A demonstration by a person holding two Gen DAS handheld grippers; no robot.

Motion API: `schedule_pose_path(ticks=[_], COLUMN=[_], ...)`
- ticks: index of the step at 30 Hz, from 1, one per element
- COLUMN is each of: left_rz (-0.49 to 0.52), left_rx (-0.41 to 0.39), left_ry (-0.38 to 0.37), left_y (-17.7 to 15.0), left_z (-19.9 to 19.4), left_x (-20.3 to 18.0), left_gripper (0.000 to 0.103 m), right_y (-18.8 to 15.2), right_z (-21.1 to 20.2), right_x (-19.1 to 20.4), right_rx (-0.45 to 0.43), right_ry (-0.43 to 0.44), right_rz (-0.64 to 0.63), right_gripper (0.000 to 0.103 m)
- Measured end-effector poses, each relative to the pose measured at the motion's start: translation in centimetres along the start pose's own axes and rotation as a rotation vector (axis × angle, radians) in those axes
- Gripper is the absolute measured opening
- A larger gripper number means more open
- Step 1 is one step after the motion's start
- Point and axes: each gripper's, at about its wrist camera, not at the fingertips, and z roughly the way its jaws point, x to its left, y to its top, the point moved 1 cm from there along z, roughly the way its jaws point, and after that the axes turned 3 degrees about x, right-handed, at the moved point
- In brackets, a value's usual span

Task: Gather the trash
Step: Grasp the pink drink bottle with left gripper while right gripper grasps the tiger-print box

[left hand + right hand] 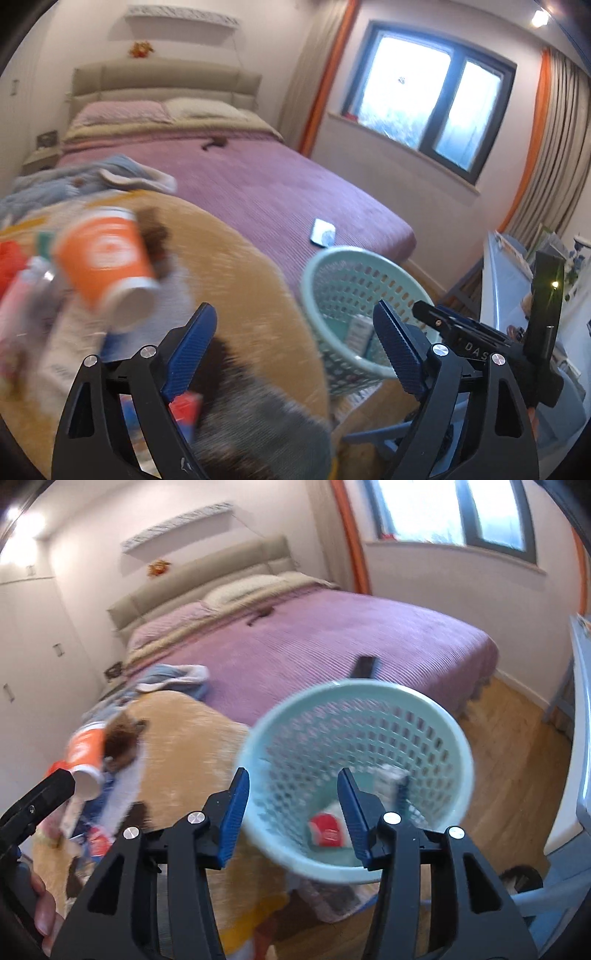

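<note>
Tan blanket (236, 266) covers the purple bed (295, 184) beneath a window (428, 99)

A basket (354, 775) stands at the near corner of the bed (280, 184), and inside it lie a carton (327, 830) and a small box (388, 782) toward its far wall. Left of the basket, a blanket (229, 266) is spread over the bed's near end, and on its left part lies a paper cup (110, 269) tipped on its side, with packets (22, 295) just beside it. Behind the cup sits a heap of clothes (92, 177). Pillows (162, 110) lie at the far end of the bed against the headboard (162, 83). A window (428, 107) is in the wall to the right of the bed, and a table (517, 280) stands right of the basket.
</note>
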Motion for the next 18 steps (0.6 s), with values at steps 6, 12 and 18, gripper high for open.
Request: schedule_pose_path(ticks=[6,12,18], left_rz=[-0.072,-0.159,-0.213], left_rx=[-0.078,-0.095,-0.036], left_ry=[0.107,0.236,0.334], left_y=[-1.3,-2.3,-2.8], left_z=[-6.6,-11.0,-11.8], left_x=[5.7,13.1,20.1], left_gripper=[0.087,0.087,0.087], right_y=[-1.8,-5.1,-8.7], right_z=[-2.6,-2.7,-0.6], right_x=[7.6,14.4,19.6], right_rx=[-0.074,-0.029,0.083], right_ry=[0.089,0.207,0.239], right_rz=[-0.136,-0.213,-0.245], right_gripper=[0.058,0.067,0.073])
